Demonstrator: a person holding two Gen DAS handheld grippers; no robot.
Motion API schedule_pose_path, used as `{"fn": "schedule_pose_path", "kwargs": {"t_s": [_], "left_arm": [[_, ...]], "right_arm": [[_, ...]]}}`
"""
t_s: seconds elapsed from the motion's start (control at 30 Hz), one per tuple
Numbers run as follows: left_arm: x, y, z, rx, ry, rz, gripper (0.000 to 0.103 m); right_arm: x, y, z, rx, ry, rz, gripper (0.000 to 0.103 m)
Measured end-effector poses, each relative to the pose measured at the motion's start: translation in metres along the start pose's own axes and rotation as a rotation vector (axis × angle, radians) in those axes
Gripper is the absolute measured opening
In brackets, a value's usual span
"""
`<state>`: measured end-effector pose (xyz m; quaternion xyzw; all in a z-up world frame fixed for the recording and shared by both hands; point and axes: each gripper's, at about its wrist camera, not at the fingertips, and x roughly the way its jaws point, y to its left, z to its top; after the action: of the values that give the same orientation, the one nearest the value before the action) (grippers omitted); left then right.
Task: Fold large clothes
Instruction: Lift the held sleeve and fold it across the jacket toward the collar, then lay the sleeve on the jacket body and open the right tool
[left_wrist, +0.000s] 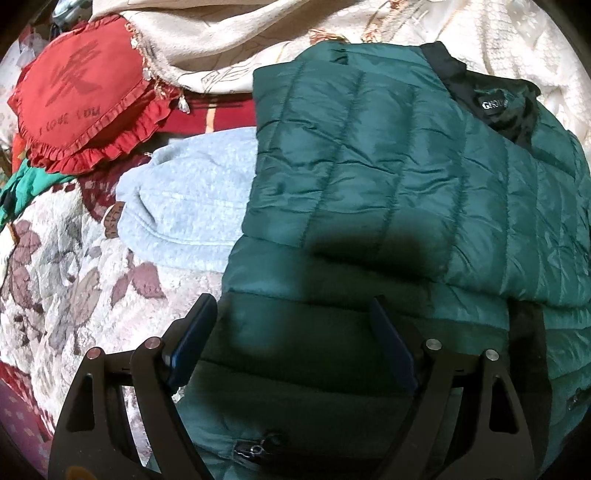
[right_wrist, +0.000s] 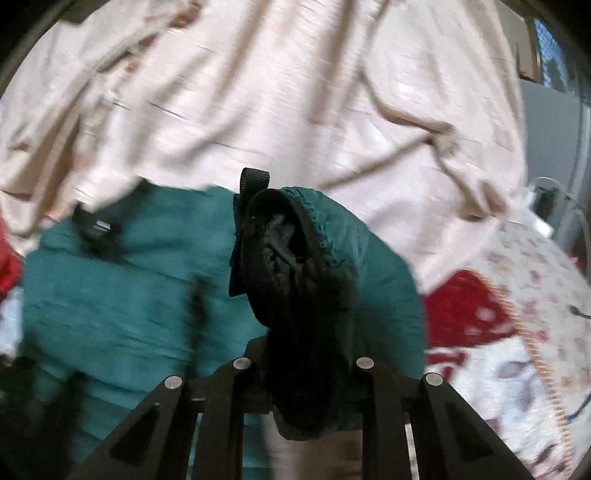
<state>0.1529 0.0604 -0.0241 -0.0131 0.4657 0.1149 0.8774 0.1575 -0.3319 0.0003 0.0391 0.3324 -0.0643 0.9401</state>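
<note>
1. Right claw (right_wrist: 301, 373) is clamped on a bunched black-lined edge of the green puffer jacket (left_wrist: 388, 166), likely lifting it to carry a fold across.
2. Left claw (left_wrist: 291, 332) hangs with jaws wide apart just above the jacket's near hem, gripping nothing, probably ready to pin or pinch it.
3. Under the jacket lies a flowered bedspread (left_wrist: 55, 266), with a cream blanket (left_wrist: 229, 40) at the far side.
4. To the left sit a pale blue fleece (left_wrist: 184, 206) and a red frilled cushion (left_wrist: 81, 96).
</note>
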Motion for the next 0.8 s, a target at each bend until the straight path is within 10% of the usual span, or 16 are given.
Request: {"fn": "schedule_pose_path", "kwargs": {"t_s": [0.5,0.6,0.8], "left_arm": [[0.003,0.010,0.005,-0.048,0.017,-0.036,0.084],[0.004,0.008,0.006,-0.041,0.025,-0.046,0.084],[-0.002,0.005,0.007,-0.031,0.012,-0.059,0.084]], "right_arm": [[0.044,0.252,-0.019,-0.094,0.055,0.451,0.027],[0.046,0.251,-0.020,-0.069,0.058,0.510,0.057],[0.004,0.214,-0.018,-0.019,-0.014,0.526,0.066]]}}
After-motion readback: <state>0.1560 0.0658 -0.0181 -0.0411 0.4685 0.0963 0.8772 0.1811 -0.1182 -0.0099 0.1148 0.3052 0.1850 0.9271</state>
